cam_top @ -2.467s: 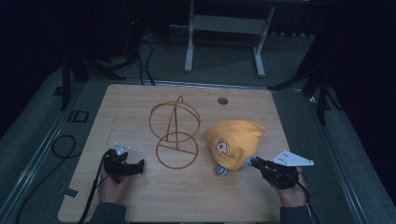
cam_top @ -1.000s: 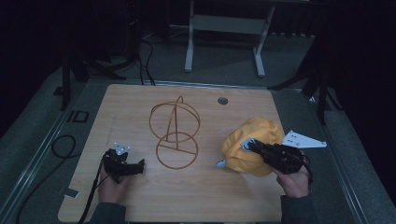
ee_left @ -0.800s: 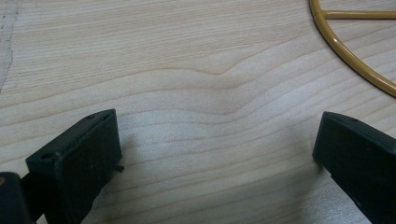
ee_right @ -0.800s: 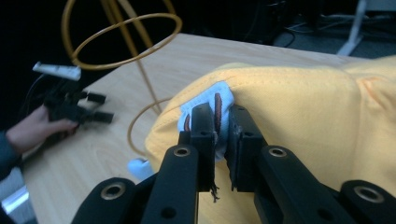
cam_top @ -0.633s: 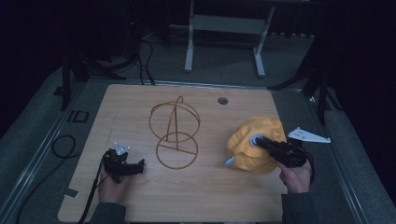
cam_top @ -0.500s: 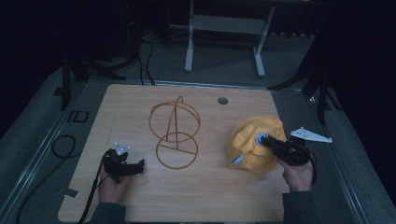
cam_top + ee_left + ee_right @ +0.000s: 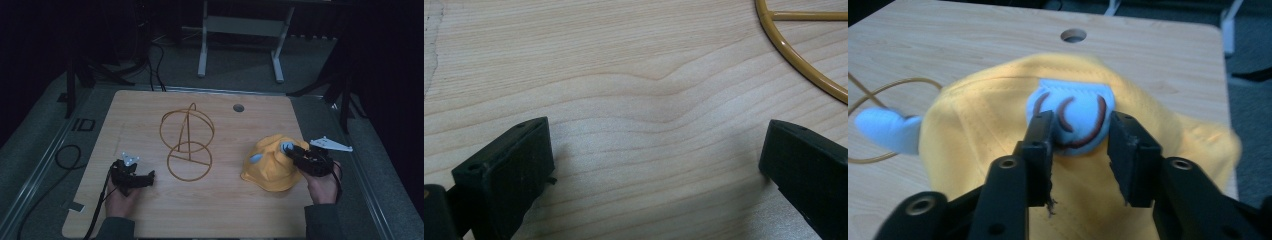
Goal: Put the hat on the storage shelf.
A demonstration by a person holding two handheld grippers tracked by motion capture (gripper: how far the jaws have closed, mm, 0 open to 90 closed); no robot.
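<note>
Since the earlier frames the soft yellow fabric cap with pale-blue ears point(image 7: 272, 167) has shifted from beside the wire stand toward the right edge of the light wooden counter point(image 7: 220, 210), carried along by the right gripper point(image 7: 292, 151), and its crown now bulges up instead of lying flat. That gripper's fingers have just been opening; in the right gripper view they stand a little apart on either side of the cap's pale-blue ear patch with dark red curved stitching point(image 7: 1075, 120), which sits between them, close to both pads, though I cannot tell whether they press on it. Well to the left of the cap stands the gold wire stand of two hoops and an upright rod point(image 7: 187, 142). At the counter's near left the left gripper point(image 7: 145, 178) rests with fingers spread wide over bare wood, holding nothing
</note>
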